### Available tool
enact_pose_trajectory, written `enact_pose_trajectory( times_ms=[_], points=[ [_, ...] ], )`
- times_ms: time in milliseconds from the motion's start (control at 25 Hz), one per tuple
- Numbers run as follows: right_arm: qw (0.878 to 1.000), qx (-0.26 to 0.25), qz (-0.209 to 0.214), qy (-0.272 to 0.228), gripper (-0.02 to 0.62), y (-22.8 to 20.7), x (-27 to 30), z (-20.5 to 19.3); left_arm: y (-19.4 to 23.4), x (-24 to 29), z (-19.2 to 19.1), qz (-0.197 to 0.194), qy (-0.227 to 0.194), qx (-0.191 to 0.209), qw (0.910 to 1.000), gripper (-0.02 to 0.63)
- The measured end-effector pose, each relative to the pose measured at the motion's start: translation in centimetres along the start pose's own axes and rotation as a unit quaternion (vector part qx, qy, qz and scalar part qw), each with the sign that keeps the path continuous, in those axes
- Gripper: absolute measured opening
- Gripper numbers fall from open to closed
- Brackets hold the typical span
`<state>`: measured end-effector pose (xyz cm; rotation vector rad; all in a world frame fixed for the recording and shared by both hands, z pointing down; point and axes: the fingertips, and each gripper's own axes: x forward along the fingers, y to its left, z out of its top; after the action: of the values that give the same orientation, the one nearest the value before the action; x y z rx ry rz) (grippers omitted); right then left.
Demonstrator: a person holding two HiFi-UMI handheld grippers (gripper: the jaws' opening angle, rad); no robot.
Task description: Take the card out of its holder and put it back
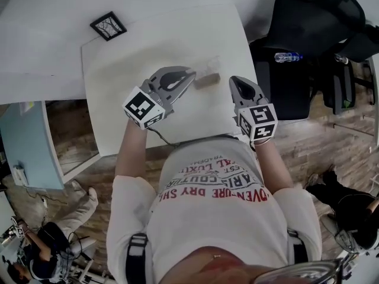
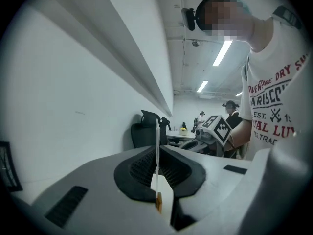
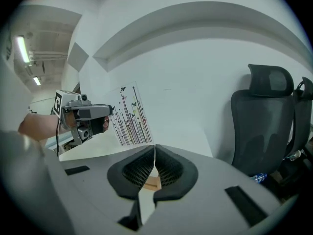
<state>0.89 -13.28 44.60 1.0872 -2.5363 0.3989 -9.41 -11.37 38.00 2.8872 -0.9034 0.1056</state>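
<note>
L hand-held gripper (image 2: 157,155): jaws pinched narrow on the card (image 3: 129,117), gripping it by a side edge. Card runs edge-on btwn the pads in the left gripper view. A side grip keeps it upright and leaves the bottom edge free for the slot.
R hand-held gripper (image 3: 154,158): jaws together, nothing btwn the pads. Sits just right of the holder (image 1: 207,80), tips aimed at it. Prob there to steady the block; contact or not, can't tell.
card: upright, printed face (coloured stripes, butterflies) turned toward the R gripper. Directly over the holder in the head view. Bottom edge in the slot or just above it, can't tell; the R gripper's body blocks that spot.
holder: small wood block lying flat on the counter (image 1: 148,52), nearer the right edge than the left, approx midway btwn far and near edges.
step (my read): card is either coming out or about to be reseated. Either way the next move needs the bottom edge parallel w/ the slot.
risk: thin card can flex or pivot in a side pinch; a light block may slide or tip if the card drags in the slot.
other: picture frame (image 1: 108,25) by the far-left corner; office chair (image 1: 308,16) w/ water bottle (image 1: 288,57) past the right edge. All well apart from the holder.
</note>
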Motion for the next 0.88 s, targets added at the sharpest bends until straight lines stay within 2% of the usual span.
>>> enact_pose_trajectory(
  times_ms=[160,400,680,880],
  points=[
    [1.000,-0.011,0.011,-0.023,0.026,0.1,-0.6,1.9,0.5,-1.5,2.4,0.073,-0.023,0.013,0.9970,0.035],
    [0.998,-0.025,0.033,-0.038,0.026,0.9,-1.1,3.7,0.4,-4.6,4.8,0.173,-0.049,0.024,0.9834,0.035],
    [0.996,-0.040,0.057,-0.049,0.026,1.5,-1.1,5.1,0.9,-7.3,6.0,0.292,-0.063,0.034,0.9539,0.035],
    [0.995,-0.048,0.067,-0.056,0.026,1.8,-0.9,6.1,1.3,-8.1,5.8,0.336,-0.062,0.019,0.9395,0.035]
  ],
)
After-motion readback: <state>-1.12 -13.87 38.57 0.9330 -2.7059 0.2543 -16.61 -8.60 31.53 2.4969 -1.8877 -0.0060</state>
